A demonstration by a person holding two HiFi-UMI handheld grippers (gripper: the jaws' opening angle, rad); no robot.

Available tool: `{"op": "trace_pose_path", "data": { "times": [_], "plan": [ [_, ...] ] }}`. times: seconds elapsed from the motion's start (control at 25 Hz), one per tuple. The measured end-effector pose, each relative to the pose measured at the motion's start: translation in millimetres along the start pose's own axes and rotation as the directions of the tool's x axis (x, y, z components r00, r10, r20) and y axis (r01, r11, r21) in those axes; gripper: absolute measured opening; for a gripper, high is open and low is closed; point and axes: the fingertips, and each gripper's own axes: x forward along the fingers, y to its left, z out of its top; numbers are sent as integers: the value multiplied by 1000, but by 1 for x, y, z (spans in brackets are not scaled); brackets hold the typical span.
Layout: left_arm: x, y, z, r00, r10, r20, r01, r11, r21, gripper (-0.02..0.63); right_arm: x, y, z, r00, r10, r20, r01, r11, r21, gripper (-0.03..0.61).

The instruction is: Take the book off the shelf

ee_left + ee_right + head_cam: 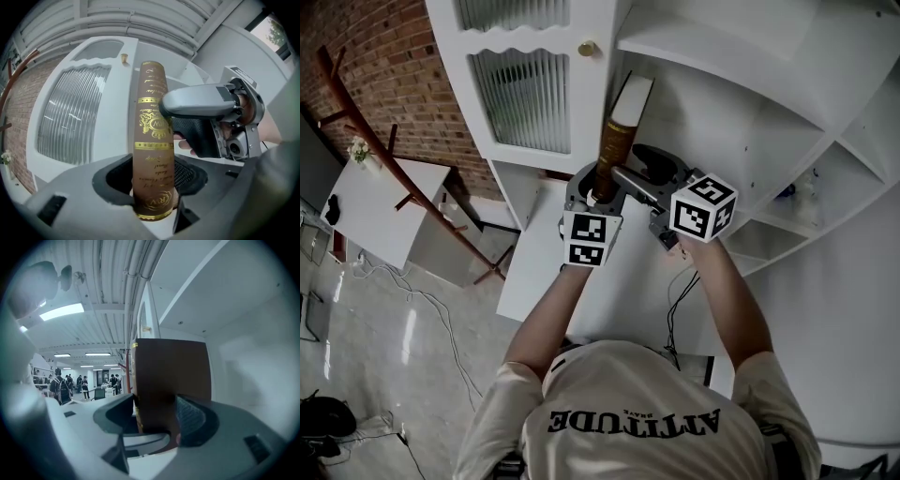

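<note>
My left tool (152, 180) is clamped low on the spine of the book (152, 136) and my right tool (157, 416) pinches its covers, book upright at the left end of the shelf (722, 112); it looks stiff, glossy, probably hefty, so I'd grip low and firmly.

Cabinet door (523, 100), white, with ribbed glass panel and scalloped top edge; one small brass knob (588, 48) beside its upper right corner. Brick wall (384, 66), red, at upper left. Wooden stand (403, 178), reddish-brown, slanting poles, set against the brick. White surface (375, 211) behind the stand, bearing a small sprig of flowers (360, 150) and a dark item (333, 210) at its left edge. Pale glossy floor (356, 356) with loose cables (431, 309). Strip ceiling light (61, 311); people standing far off (61, 385).
</note>
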Motion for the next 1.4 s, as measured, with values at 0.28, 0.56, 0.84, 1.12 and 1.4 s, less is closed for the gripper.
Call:
{"op": "trace_pose_path", "data": {
  "times": [0.28, 0.56, 0.84, 1.12, 1.4],
  "plan": [
    [-7, -11, 4, 997, -67, 25, 67, 998, -4, 232, -17, 2, 1, 998, 34, 50, -36, 998, 51, 259],
    [-26, -8, 11, 991, -125, 49, 127, 991, -46, 230, -27, 15, 9, 994, 41, 101, -46, 998, 52, 259],
    [-65, -1, 11, 982, -179, 66, 183, 981, -62, 230, -27, 10, -4, 992, -45, 117, 32, 993, 111, 259],
    [-104, 12, 12, 962, -247, 118, 254, 966, -49, 232, -23, 24, -41, 994, -78, 78, 71, 993, 95, 174],
    [-143, 18, -4, 945, -297, 135, 308, 949, -72, 231, -34, 33, -78, 977, -212, 1, 212, 976, 48, 143]
  ]
}}
